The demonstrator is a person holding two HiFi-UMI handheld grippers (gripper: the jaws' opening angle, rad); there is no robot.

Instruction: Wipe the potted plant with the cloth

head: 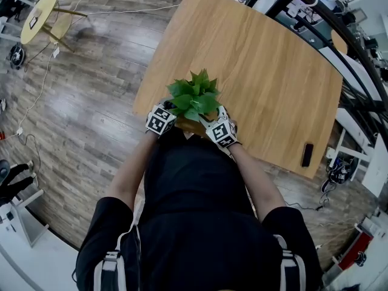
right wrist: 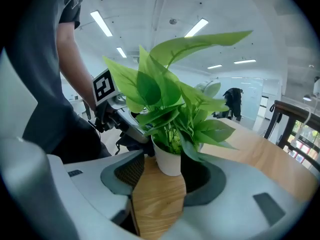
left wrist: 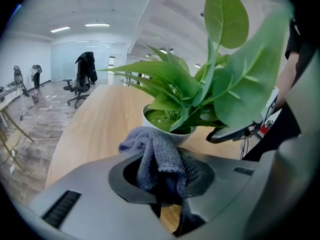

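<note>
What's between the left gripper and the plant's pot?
The grey cloth, clamped in the left gripper's jaws, bunches right before the white pot; the left gripper view shows it.

My top (head: 200, 211) is black and short-sleeved, with pale grey buckled straps (head: 110, 267) over both shoulders. Flanking the potted plant (head: 194, 97), my left gripper (left wrist: 162, 194) and right gripper (right wrist: 157, 189) have light grey shells, dark ribbed pads (right wrist: 129, 171), and black-and-white marker cubes (head: 160, 120).

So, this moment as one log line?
left tongs: shut on cloth | right tongs: open, pot between | pot: on table
</note>
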